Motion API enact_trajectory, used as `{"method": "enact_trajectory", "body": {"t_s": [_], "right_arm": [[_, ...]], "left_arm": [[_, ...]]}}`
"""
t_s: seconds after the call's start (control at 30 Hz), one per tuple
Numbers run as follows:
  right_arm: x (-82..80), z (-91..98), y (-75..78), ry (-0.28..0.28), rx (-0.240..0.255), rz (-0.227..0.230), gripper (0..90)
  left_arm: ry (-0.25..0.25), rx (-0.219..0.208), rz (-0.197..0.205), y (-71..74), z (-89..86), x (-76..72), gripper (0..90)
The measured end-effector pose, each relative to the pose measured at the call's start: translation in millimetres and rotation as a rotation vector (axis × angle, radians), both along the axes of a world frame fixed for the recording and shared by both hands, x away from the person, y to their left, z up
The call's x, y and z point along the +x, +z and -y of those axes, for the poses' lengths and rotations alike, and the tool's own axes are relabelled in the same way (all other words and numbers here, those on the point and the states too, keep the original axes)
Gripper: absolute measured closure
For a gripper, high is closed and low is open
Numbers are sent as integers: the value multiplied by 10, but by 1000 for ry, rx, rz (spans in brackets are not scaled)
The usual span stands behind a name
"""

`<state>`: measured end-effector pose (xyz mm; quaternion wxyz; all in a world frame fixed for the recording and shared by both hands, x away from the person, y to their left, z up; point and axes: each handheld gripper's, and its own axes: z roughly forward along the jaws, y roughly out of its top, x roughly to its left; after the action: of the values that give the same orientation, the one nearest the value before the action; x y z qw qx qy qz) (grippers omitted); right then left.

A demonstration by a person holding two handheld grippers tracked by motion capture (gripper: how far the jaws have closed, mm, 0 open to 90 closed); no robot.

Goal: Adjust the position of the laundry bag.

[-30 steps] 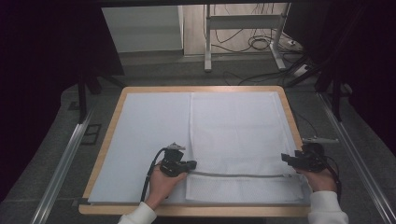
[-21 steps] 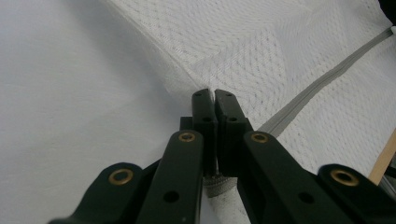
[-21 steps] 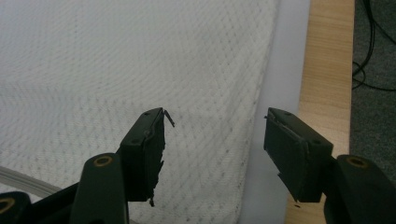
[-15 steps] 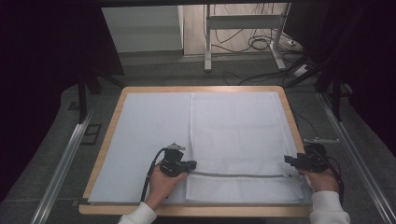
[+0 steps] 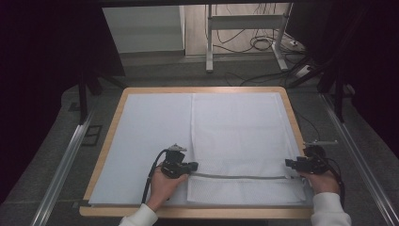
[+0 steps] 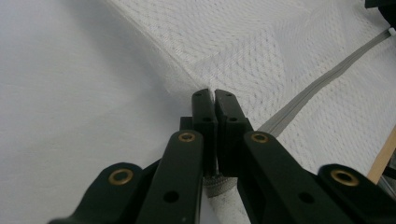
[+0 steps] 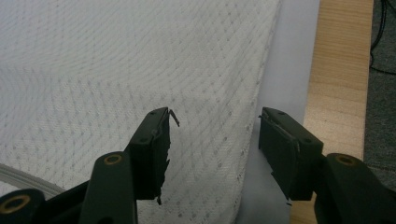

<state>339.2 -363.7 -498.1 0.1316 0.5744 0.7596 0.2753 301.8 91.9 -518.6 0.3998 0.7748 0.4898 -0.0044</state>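
Pinching the mesh bag [image 6: 280, 56], the left hand-held gripper [image 6: 209, 93]; right hand-held gripper [image 7: 212, 135] gapes, closing

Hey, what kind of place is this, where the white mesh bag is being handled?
Probably a lab or workshop: a wood-rimmed table under a white sheet, loose cables on the floor behind, metal rails alongside.
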Motion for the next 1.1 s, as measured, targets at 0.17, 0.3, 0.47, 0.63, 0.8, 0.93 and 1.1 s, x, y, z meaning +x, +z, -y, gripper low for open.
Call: {"method": "enact_trajectory", "body": {"t_s": [0.17, 0.3, 0.47, 0.63, 0.8, 0.93, 1.1], "right_arm": [[4, -21, -17, 8, -14, -10, 461], [1, -28, -12, 7, -22, -13, 490], [-5, -55, -9, 24, -47, -10, 595], [-10, -89, -7, 29, -89, -1, 714], [-4, -128, -4, 36, -127, 5, 828], [-1, -111, -7, 37, -111, 7, 869], [-1, -90, -8, 33, -86, 3, 875]], "left_arm": [[-1, 1, 0, -1, 1, -1, 884], [-1, 3, 0, -4, 3, 0, 884], [-1, 3, 3, -1, 3, -3, 883], [-1, 4, 6, 3, 4, -4, 883], [-3, 13, 9, 0, 7, -5, 883], [0, 10, 9, 6, 5, -8, 884], [-1, 9, 9, 0, 2, -4, 884]]}}
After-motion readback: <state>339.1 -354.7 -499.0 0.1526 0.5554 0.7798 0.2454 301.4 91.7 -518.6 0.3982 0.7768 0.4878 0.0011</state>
